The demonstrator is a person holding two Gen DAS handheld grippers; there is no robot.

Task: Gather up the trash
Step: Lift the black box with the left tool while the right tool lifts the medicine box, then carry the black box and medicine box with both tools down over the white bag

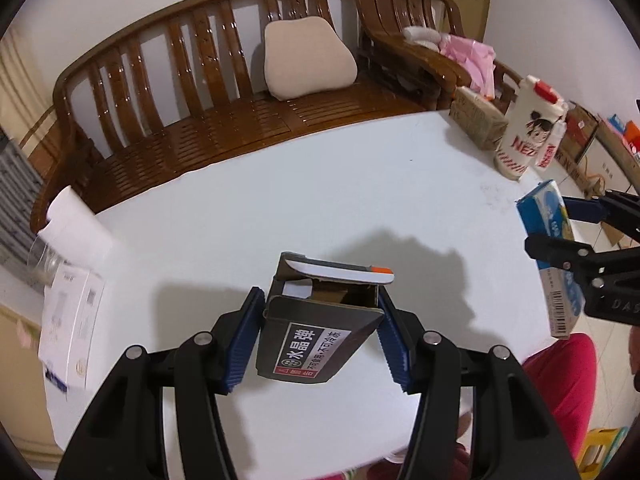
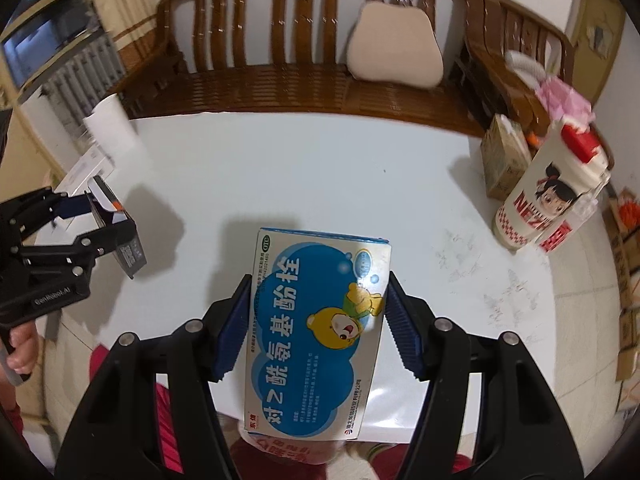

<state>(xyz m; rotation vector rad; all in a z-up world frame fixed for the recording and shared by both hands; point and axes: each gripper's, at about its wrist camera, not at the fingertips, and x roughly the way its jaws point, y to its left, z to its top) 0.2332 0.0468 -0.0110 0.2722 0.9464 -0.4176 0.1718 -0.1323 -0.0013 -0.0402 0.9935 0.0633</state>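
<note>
White table: a pale, slightly scuffed table (image 1: 320, 200) fills the middle of both wrist views, and I see it from above with both tools raised over it.
Left gripper: my left gripper (image 1: 318, 338) has its blue ribbed pads pressed on both sides of a dark grey box (image 1: 316, 332); I hold it clear of the table.
Grey box: its top flap stands open, showing a white strip with an orange tip; a black, white and red label faces me.
Right gripper: my right gripper (image 2: 318, 320) is clamped on a blue and white medicine box (image 2: 316, 328) with a yellow cartoon bear, pads on its two long edges.
Medicine box: it is lifted above the table, lengthwise along the fingers, with its near end over red cloth at my lap.
Hand: part of a hand (image 2: 22, 346) grips the handle of the left tool, seen from the right camera.
Cup: a tall white cup (image 1: 528, 136) with a red lid and a cartoon girl stands at the table's right edge, just beside a brown carton (image 1: 478, 124).
Left edge: a white paper roll (image 1: 74, 216) and a white printed packet (image 1: 70, 328) lie there.
Behind: a brown wooden bench (image 1: 224, 92) with a beige cushion (image 1: 308, 58) stands along the wall.
</note>
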